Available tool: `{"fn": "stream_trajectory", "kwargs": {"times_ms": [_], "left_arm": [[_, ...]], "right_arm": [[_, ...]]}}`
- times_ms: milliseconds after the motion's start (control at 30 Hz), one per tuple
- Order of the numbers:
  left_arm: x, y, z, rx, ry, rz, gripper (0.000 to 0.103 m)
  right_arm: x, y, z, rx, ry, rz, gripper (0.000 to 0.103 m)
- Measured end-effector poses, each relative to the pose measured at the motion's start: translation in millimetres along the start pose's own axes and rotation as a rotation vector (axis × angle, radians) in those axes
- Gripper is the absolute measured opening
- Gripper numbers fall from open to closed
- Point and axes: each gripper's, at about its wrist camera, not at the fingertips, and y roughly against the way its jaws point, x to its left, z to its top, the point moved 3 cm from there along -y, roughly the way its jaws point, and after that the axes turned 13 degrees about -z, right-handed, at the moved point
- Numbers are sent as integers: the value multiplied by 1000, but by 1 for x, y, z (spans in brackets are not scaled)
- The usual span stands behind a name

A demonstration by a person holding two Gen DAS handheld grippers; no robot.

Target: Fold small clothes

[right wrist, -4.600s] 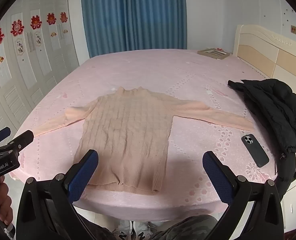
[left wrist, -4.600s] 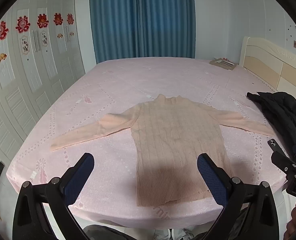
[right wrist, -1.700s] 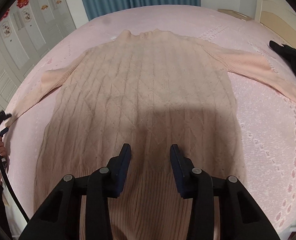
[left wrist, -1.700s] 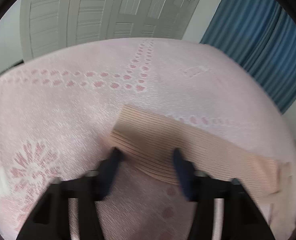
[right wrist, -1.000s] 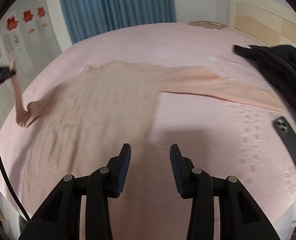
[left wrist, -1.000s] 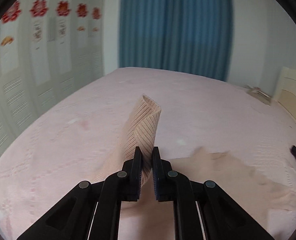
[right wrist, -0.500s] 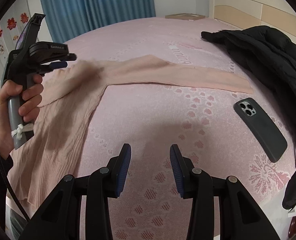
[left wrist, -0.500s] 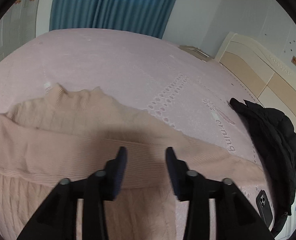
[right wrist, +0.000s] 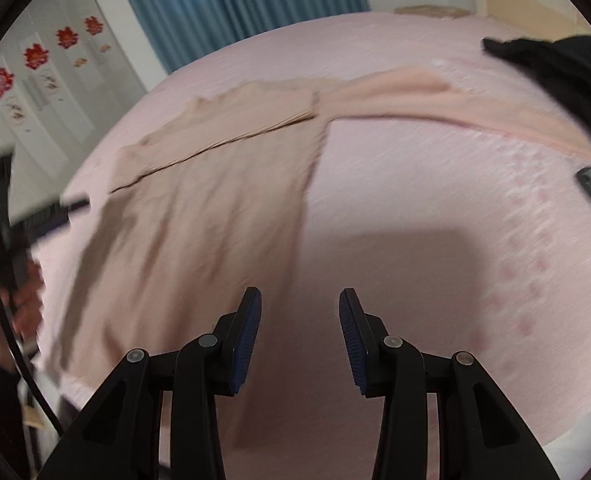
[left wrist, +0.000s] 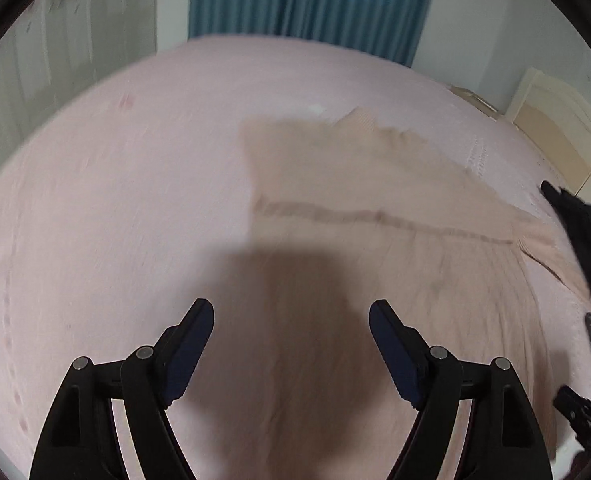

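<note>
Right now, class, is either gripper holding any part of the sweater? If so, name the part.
Nothing is held. The left gripper is opening with nothing between its pads, above the sweater. The right gripper is open and empty over the bedspread.

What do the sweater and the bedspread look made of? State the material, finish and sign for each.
Sweater: peach knit, likely wool or acrylic; matte, with ribbed lines along the folded sleeve edge, though blurred. Bedspread: pink woven fabric, probably cotton or a blend; matte, with a darker pink floral pattern.
</note>
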Motion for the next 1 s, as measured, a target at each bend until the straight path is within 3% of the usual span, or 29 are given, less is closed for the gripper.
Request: {"fn": "stream_trajectory", "kwargs": {"times_ms": [133, 200, 300, 400, 467, 500, 533, 567, 733, 900, 1000], "left_arm": [[49, 33, -66, 42, 141, -168, 78], [44, 50, -84, -4, 97, -173, 79], [32, 68, -113, 1, 57, -180, 77], [14, 65, -120, 14, -17, -107, 76], [8, 66, -127, 18, -56, -42, 50], [5, 67, -127, 21, -68, -48, 40], [-1, 63, -122, 29, -73, -69, 14], [-6, 61, -118, 50, -71, -99, 9], [1, 76, -111, 19, -47, -172, 9], [21, 71, -115, 40, 52, -163, 7], [29, 69, -118, 57, 123, -206, 7]], "right_arm": [[10, 7, -20, 27, -13, 59, 40], [15, 10, -30, 31, -7, 55, 41], [25, 11, -45, 31, 32, 7, 41], [29, 12, -50, 4, 60, -46, 41], [34, 10, -50, 0, 71, -71, 34], [40, 9, -49, 8, 103, -75, 16], [43, 10, -50, 17, 129, -65, 6], [47, 11, -49, 17, 147, -60, 6], [39, 28, -49, -45, 119, -74, 5], [16, 20, -56, 6, 26, -57, 4], [11, 27, -58, 7, 9, -41, 5]]}}
